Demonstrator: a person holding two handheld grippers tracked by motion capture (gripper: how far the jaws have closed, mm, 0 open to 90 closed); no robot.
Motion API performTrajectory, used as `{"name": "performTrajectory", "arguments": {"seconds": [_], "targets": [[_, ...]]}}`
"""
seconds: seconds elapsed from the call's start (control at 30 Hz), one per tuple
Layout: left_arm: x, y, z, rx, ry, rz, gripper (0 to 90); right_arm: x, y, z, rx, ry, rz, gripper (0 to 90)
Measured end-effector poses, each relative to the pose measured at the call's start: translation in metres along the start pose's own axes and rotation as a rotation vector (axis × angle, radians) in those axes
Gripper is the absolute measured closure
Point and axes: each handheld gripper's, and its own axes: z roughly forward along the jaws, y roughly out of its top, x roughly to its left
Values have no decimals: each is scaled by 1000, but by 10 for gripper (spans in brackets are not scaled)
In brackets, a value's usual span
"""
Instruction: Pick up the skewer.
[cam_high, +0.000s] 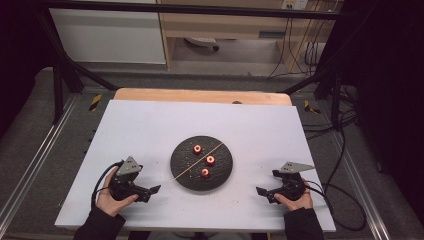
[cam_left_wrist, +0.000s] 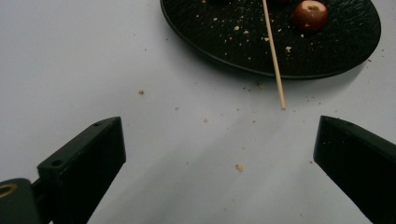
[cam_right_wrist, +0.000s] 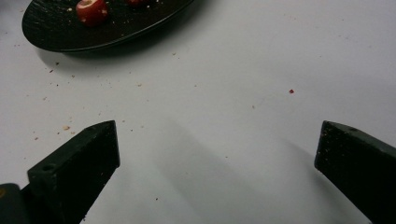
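Dark round plate (cam_high: 178, 167) at table centre, three red fruit pieces (cam_high: 210, 160) on it, wooden skewer (cam_high: 197, 160) lying across, overhanging its rim, left gripper (cam_high: 152, 191) and right gripper (cam_high: 261, 192) both wide open, empty, flanking the plate, crumbs (cam_left_wrist: 239, 167) scattered on white table (cam_high: 150, 125).

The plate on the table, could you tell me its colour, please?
Black plate, best seen in the high view.

- Left gripper view: plate (cam_left_wrist: 224, 51) cut by top edge; skewer (cam_left_wrist: 274, 60) upper end runs out of frame.
- Right gripper view: plate (cam_right_wrist: 56, 39) cropped at top; second red fruit piece (cam_right_wrist: 136, 2) barely visible.
- High view: fruit type too small to tell; forearms cut by bottom edge.
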Motion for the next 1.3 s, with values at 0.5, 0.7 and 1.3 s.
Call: {"name": "performTrajectory", "arguments": {"seconds": [0.5,0.7,1.3], "targets": [[-14,37,10,39,-6,33,32,0,0,0,3,1,2,8],[-19,49,18,70,-6,53,44,0,0,1,3,1,2,8],[-30,72,52,151,-26,84,151,0,0,1,7,2,2,9]]}}
